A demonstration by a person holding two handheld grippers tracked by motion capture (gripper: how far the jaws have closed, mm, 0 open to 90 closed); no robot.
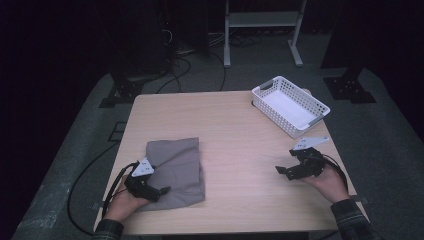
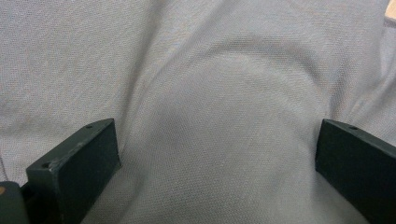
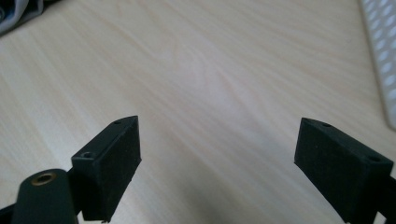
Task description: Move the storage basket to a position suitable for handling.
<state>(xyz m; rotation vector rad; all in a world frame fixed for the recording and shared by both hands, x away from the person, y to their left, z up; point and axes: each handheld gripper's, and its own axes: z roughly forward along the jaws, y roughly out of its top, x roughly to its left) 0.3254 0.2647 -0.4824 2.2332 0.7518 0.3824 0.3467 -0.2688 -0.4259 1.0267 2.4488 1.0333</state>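
Two grippers are in use over one pale wooden bench (image 1: 235, 130). At the left, the left gripper (image 1: 161, 191) sits over the near left part of a folded grey fabric cloth (image 1: 177, 167), which lies flat on the near left quarter of the bench. In the left gripper view its jaws stand spread wide with the cloth (image 2: 219, 112) bulging between them, nothing pinched yet; whether the jaw tips press on the fabric cannot be settled from this close view.

The cloth is a fine-knit, matt grey piece, folded to a rough rectangle with soft creases. Judged light, limp and non-fragile, it will sag and unfold if lifted by one point. A sound hold would be on a raised ridge or a folded edge, catching all layers.

To the right, the right gripper (image 1: 281, 170) hovers over bare bench near the right edge, jaws spread and empty. A white perforated plastic basket (image 1: 320, 106) stands empty at the far right corner, well apart from the cloth.
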